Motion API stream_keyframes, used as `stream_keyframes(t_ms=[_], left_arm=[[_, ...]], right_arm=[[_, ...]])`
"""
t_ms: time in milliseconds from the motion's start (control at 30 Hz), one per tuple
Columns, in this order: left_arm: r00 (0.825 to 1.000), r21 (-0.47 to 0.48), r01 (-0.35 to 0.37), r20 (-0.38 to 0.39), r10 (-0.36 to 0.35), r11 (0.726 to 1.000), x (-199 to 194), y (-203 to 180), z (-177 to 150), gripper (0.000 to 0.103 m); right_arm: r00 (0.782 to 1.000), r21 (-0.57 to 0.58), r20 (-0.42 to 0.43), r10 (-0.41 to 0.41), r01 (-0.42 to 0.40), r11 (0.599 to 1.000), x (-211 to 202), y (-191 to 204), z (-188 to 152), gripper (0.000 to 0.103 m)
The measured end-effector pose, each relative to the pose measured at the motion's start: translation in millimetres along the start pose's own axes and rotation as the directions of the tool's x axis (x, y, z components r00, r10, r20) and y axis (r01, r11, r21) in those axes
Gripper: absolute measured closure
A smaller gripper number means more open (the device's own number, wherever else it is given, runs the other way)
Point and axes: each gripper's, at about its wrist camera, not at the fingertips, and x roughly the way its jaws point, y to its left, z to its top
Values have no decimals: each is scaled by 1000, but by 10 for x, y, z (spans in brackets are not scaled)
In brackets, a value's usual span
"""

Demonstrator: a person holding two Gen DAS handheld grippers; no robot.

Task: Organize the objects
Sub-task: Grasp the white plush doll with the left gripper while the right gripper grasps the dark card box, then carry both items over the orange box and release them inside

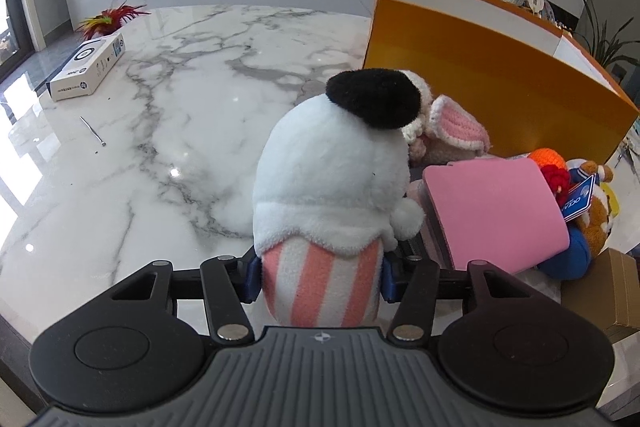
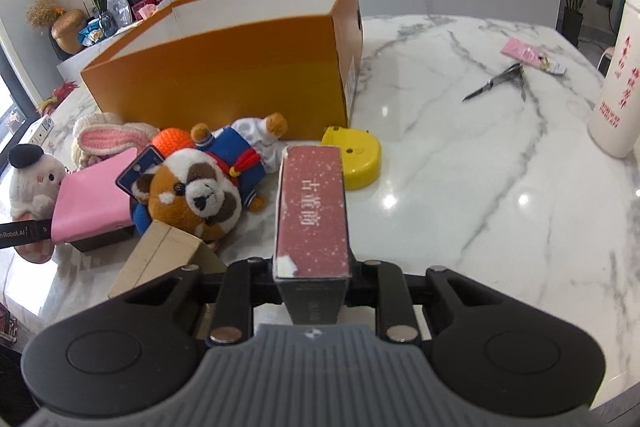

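Note:
My left gripper is shut on a white plush toy with a black beret and pink striped legs, held above the marble table. The same plush shows at the far left of the right wrist view. My right gripper is shut on a red rectangular box with white lettering, held above the table. A large open orange box stands behind the toys; it also shows in the left wrist view.
Beside the orange box lie a pink box, a brown-and-white dog plush, a knitted bunny, a yellow tape measure and a cardboard box. Scissors and a white bottle stand right. A white carton lies far left.

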Motion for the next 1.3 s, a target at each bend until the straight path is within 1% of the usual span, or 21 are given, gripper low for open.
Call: stream_keyframes(t_ms=[167,267,400,667,1067,1300], left_arm=[[1000,-10,0,14,0,1000,-87,-2,-10,41],[999,9,-15,33,15,1000,-147,-45,-27,41],[999,19,-17,47,16,1000,-211,-88,-49,41],[994,74,-32,104,24,997,-372,-210,-83,41],[990,102,-26,139,12,994,-450,-260,-74,41],[987,109,3,158,-20,994,-534,-300,-54,41]], right_arm=[[1000,-5,23,1,-1,1000,-88,15,5,78],[999,-6,33,3,-2,1000,-130,29,-6,78],[999,-4,48,6,-6,1000,-189,44,-16,78],[997,3,74,13,-13,1000,-288,59,-41,78],[995,-21,93,34,-32,999,-343,134,-45,78],[992,-40,115,57,-53,998,-395,202,-30,78]])
